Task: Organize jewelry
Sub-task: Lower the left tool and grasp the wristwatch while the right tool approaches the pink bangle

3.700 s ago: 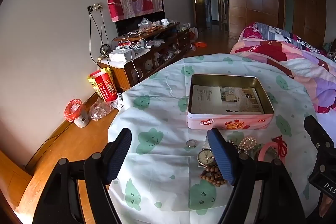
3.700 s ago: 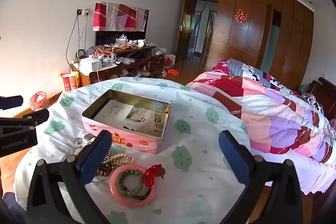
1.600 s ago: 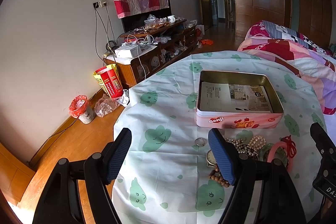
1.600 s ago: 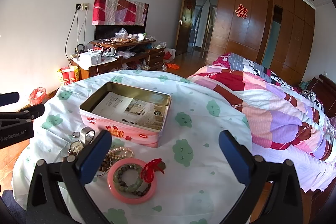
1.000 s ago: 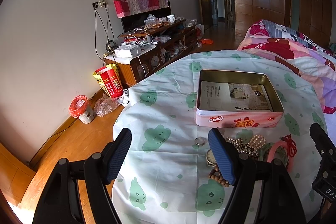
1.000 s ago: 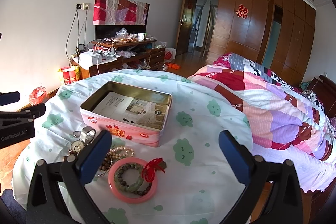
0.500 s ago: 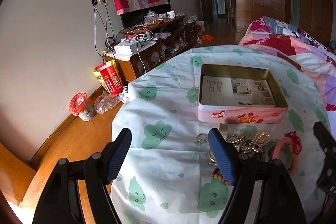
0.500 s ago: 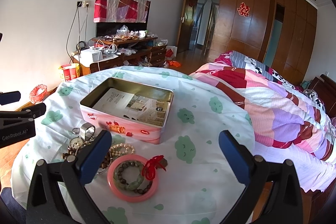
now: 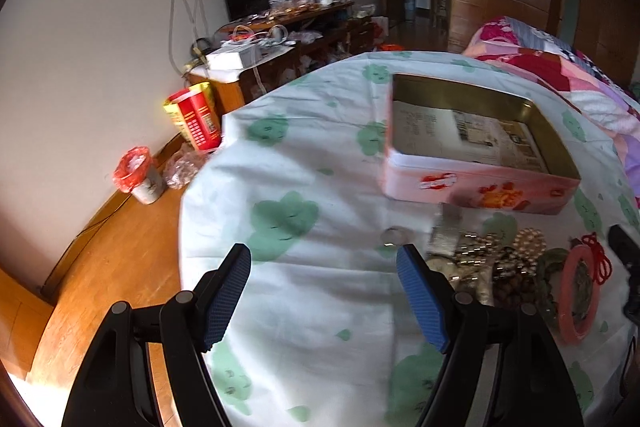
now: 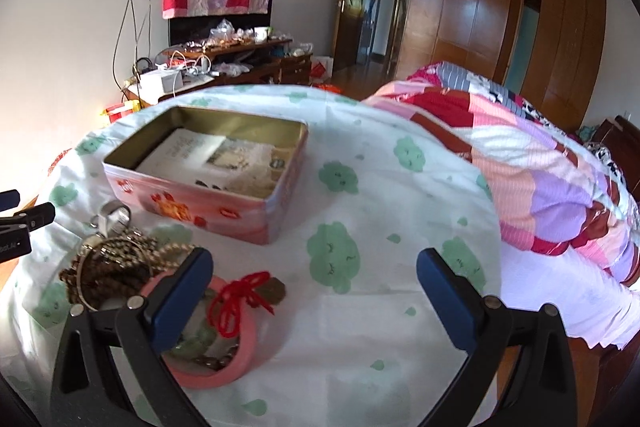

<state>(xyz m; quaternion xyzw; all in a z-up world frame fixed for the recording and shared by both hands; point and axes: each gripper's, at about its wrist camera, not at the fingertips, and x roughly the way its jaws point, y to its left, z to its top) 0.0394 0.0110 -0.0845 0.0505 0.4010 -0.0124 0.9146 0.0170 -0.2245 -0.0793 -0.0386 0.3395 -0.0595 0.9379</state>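
An open pink tin box (image 9: 476,183) (image 10: 208,197) with papers inside stands on the round table. In front of it lies a heap of jewelry: a silver ring (image 9: 394,237), a watch band (image 9: 446,233) (image 10: 114,217), brown bead strings (image 9: 512,281) (image 10: 108,273), pearl bracelets (image 9: 528,241), and a pink bangle (image 9: 578,297) (image 10: 236,359) tied with red cord (image 10: 236,297). My left gripper (image 9: 324,291) is open above the cloth, left of the heap. My right gripper (image 10: 312,291) is open, its left finger over the pink bangle.
The table wears a white cloth with green cloud prints (image 9: 284,217). A bed with a patchwork quilt (image 10: 540,183) lies to the right. A cluttered TV stand (image 9: 280,39), a red-yellow bag (image 9: 194,121) and a small bin (image 9: 138,175) stand by the wall on the wooden floor.
Both grippers have moved down and closer to the table; the jewelry heap and tin now look larger. My right gripper's left finger now covers part of the pink bangle. Both stay open.
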